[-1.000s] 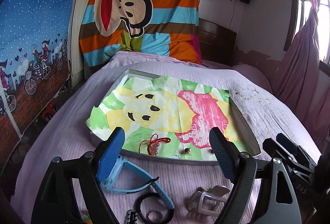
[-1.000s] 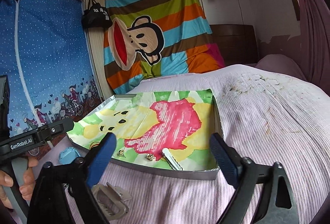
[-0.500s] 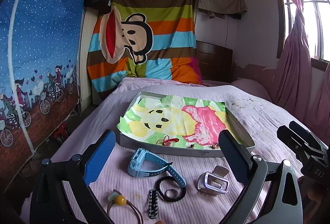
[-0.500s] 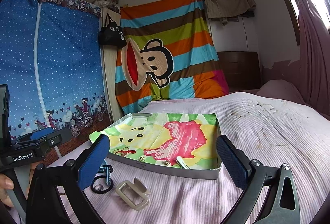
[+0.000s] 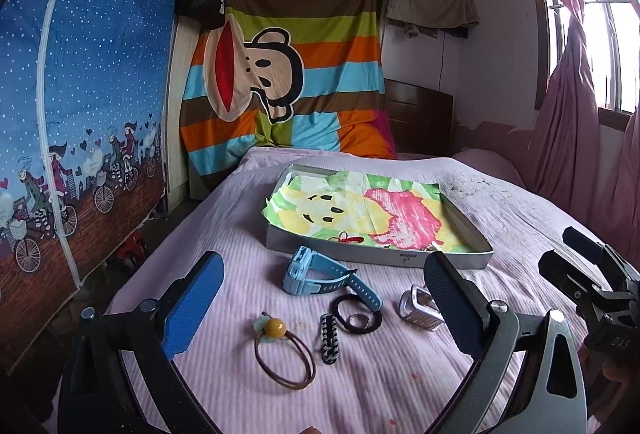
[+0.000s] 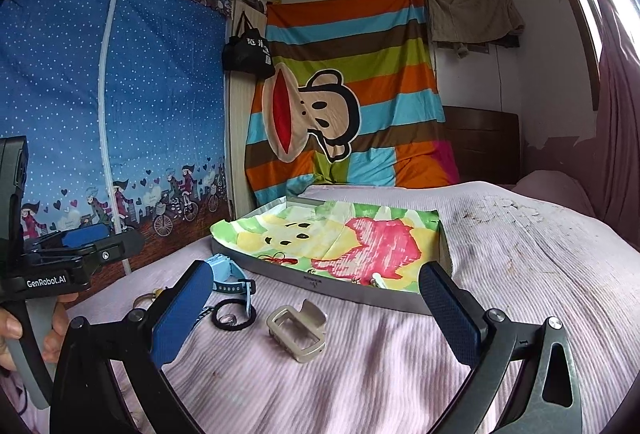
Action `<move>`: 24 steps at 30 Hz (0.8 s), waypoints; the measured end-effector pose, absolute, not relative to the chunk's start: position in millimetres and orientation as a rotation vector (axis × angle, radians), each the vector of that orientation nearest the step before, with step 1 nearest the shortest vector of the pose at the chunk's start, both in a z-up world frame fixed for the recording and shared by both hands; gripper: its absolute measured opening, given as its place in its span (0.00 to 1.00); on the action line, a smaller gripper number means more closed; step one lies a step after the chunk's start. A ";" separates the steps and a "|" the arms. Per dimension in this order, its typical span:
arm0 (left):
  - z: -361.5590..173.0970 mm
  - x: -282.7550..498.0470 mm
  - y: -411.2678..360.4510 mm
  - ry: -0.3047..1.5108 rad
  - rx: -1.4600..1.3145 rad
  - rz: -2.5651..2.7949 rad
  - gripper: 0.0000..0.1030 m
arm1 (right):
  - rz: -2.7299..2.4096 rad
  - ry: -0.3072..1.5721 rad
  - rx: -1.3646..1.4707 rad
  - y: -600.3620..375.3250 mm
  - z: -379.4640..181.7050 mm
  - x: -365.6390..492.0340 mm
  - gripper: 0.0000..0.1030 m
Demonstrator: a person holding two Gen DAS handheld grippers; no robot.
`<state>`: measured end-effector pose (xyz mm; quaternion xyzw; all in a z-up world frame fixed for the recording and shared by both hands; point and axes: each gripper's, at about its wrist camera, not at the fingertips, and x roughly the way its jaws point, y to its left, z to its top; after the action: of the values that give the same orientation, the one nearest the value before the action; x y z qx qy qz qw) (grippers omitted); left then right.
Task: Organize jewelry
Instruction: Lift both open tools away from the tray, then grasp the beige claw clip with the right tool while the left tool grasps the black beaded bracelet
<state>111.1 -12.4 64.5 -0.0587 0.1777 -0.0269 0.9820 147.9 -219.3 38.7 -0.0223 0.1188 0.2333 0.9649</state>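
In the left wrist view, the left gripper point(image 5: 318, 292) is pulling back from the shallow grey tray point(image 5: 376, 258), fingers wide and empty, uncovering the light-blue plastic watch point(image 5: 320, 272) and brown beaded hair tie point(image 5: 282, 350) lying on the bed, so these are probably next. In the right wrist view, the right gripper point(image 6: 314, 308) is likewise backing away, fingers wide and empty, above the silver metal claw clip point(image 6: 298, 334).

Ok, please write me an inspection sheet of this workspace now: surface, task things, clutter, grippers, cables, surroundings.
Surface: pink ribbed bedspread, stained far right.
Job's things: grey shallow tray with cartoon paper lining holds red cord bracelet; outside lie blue watch, black ring-shaped hair tie, silver claw clip, brown bead hair tie, striped barrette.
Clutter: nothing seen.
Grippers: left gripper and right gripper open, empty.
Cables: nothing seen.
Surroundings: striped monkey blanket.
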 end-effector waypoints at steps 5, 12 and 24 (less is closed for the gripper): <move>47.7 104.8 -5.6 0.393 -0.099 -0.041 0.95 | 0.484 0.249 -0.073 -210.0 30.1 145.0 1.00; 25.0 103.7 2.8 0.451 -0.087 -0.031 0.95 | 0.492 0.322 -0.102 -199.8 11.7 155.0 1.00; -9.6 125.6 14.9 0.591 -0.087 -0.037 0.95 | 0.476 0.514 -0.121 -191.0 -23.6 186.6 1.00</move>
<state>125.6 14.9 -9.6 -0.0430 0.2909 -0.0182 0.9556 186.6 -191.0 -23.6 -0.0593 0.2517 0.2331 0.9374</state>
